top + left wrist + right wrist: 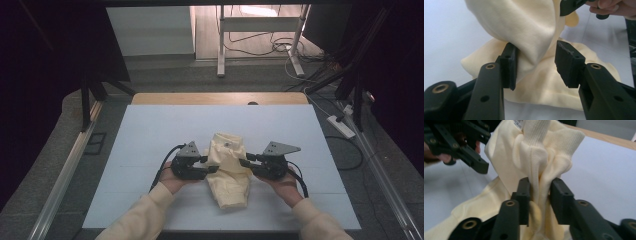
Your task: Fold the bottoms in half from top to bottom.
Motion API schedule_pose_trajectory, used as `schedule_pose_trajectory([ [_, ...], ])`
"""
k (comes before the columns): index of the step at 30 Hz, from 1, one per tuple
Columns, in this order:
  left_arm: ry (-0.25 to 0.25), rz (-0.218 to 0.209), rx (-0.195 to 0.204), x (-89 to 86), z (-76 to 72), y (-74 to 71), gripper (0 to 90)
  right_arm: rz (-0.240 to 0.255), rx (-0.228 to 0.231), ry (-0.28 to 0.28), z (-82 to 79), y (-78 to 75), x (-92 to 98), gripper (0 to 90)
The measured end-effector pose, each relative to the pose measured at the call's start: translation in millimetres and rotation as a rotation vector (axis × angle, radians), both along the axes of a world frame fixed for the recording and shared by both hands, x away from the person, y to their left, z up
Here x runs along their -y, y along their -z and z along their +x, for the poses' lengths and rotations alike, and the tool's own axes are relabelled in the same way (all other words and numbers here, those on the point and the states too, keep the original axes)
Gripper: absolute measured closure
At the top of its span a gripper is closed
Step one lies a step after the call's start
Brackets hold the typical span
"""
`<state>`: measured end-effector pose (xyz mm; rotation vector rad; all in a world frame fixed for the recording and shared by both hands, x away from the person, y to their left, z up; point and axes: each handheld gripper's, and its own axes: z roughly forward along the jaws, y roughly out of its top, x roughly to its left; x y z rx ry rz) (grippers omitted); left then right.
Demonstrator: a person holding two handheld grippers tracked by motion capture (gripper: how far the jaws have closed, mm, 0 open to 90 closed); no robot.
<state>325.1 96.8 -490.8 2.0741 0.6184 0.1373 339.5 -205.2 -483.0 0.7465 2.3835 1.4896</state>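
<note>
White table bears cream garment; beyond, cables cross floor.

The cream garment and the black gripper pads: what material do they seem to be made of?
The cream garment looks like soft knitted cotton or fleece, matte: a fuzzy nap in the left gripper view, a ribbed band in the right gripper view. It folds limply. The black pads look like matte rubber or foam, with a chipped, rough edge; which one I cannot tell.
</note>
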Motion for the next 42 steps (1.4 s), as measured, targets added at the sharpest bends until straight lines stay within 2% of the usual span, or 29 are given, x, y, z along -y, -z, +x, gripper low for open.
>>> schedule_pose_trajectory([
  [4, 0.001, 0.010, -0.010, 0.6, -6.6, 1.0, 52.2, -0.015, -0.004, -0.021, -7.5, 1.0, 2.8, 76.1],
  [9, -0.014, 0.010, -0.042, -1.5, -12.7, 3.3, 39.5, -0.076, 0.018, -0.065, -21.6, 7.4, 0.3, 76.1],
  [11, -0.024, -0.005, -0.047, -5.9, -14.6, 0.7, 35.4, -0.096, 0.025, -0.069, -25.8, 10.1, -0.1, 76.1],
  [16, -0.060, -0.059, -0.052, -23.9, -19.9, -7.6, 32.2, -0.104, 0.042, -0.085, -32.4, 12.7, 3.0, 76.0],
  [19, -0.085, -0.075, -0.036, -34.0, -22.6, -10.9, 31.8, -0.118, 0.061, -0.091, -36.9, 13.8, 3.3, 75.4],
  [22, -0.105, -0.093, -0.027, -42.0, -22.0, -13.9, 31.5, -0.149, 0.090, -0.102, -42.0, 13.5, 2.4, 73.5],
  [24, -0.120, -0.104, -0.026, -44.8, -20.4, -14.6, 31.4, -0.154, 0.088, -0.108, -44.3, 13.9, 3.0, 70.1],
  [26, -0.132, -0.102, -0.026, -46.2, -18.4, -14.0, 31.2, -0.160, 0.075, -0.116, -46.6, 14.8, 4.1, 62.3],
  [30, -0.133, -0.096, -0.030, -44.9, -17.6, -12.9, 31.0, -0.152, 0.049, -0.102, -50.9, 12.1, 12.2, 52.1],
  [34, -0.135, -0.093, -0.032, -44.6, -17.2, -12.5, 30.6, -0.104, 0.022, -0.071, -52.5, 6.9, 25.1, 48.4],
  [37, -0.139, -0.093, -0.033, -44.8, -16.3, -12.1, 30.3, -0.071, -0.002, -0.025, -51.1, 2.5, 34.5, 46.5],
  [42, -0.141, -0.086, -0.036, -43.5, -15.2, -11.0, 30.0, -0.043, -0.018, 0.026, -42.5, -2.3, 35.7, 42.3],
])
